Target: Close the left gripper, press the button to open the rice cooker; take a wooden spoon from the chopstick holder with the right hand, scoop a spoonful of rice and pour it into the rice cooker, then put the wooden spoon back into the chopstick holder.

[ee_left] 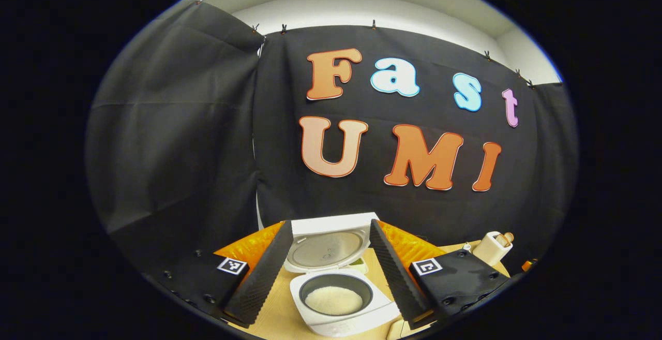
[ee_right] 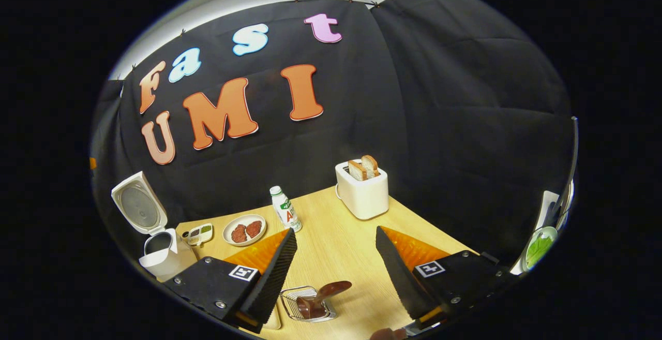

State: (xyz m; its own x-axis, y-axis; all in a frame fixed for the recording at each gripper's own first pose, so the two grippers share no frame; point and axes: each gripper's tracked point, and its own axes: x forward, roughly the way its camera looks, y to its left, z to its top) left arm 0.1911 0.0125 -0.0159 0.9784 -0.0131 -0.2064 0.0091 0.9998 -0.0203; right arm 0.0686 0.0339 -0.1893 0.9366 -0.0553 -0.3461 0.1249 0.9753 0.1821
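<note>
Hovering: both grippers over the table (ee_right: 336, 241), nothing held.
Left gripper (ee_left: 331, 272): fingers apart, framing the rice cooker (ee_left: 339, 304) just ahead and below.
Rice cooker: lid (ee_left: 328, 249) already up, white rice visible in the inner pot (ee_left: 335, 298); in the right gripper view the cooker sits far left at the table edge (ee_right: 160, 254).
Right gripper (ee_right: 336, 272): fingers apart, empty, above a wire chopstick holder (ee_right: 305, 304) near the table's front edge.
Wooden spoon (ee_right: 323, 296): lying tilted in the holder, dark bowl end pointing up and right, between the fingers but below them, not touched.
Stage: looks late, probably spoon back in holder; could also be just before pickup, cannot tell.
Doing it well: if picking up, lower straight down, clamp on the handle not the bowl, lift clear of the wire rim before moving toward the cooker.
Nearby the holder: toaster (ee_right: 362, 192) with bread, bottle (ee_right: 284, 210), plate (ee_right: 244, 230) behind it, well apart.
</note>
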